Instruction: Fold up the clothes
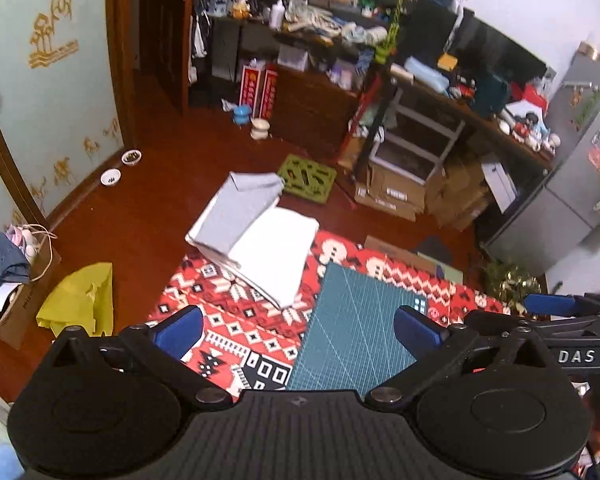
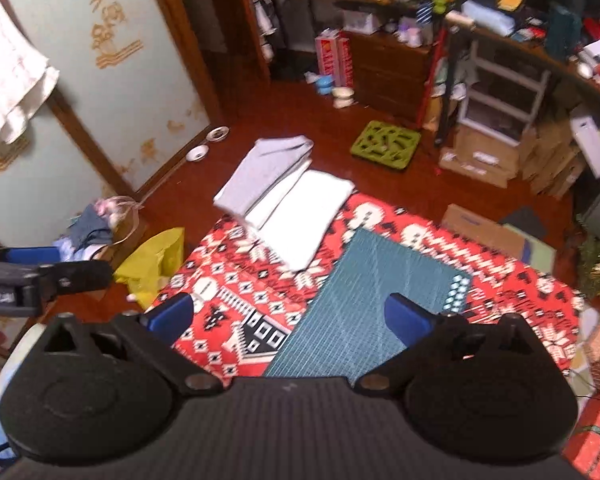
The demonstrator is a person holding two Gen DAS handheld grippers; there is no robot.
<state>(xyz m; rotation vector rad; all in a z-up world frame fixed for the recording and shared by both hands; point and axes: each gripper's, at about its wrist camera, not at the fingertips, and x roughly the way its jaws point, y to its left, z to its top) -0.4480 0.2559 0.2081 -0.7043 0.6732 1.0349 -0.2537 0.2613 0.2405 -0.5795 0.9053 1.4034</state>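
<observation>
A folded pale grey-and-white garment (image 1: 256,232) lies at the far left corner of the table, hanging partly over its edge; the right wrist view shows the same garment (image 2: 288,204). My left gripper (image 1: 298,330) hovers high above the table, open, with nothing between its blue fingers (image 1: 180,330). My right gripper (image 2: 288,318) is also high up and open, its jaws empty. In the left wrist view the right gripper (image 1: 556,306) shows at the right edge. The left gripper's finger (image 2: 36,254) shows at the left edge of the right wrist view.
The table has a red patterned cloth (image 1: 236,320) with a teal cutting mat (image 1: 356,328) on it. A yellow bag (image 1: 80,304) and a box of clothes (image 1: 8,272) stand at the left. Cluttered shelves, cardboard boxes (image 1: 404,192) and a green tray (image 1: 306,178) lie beyond.
</observation>
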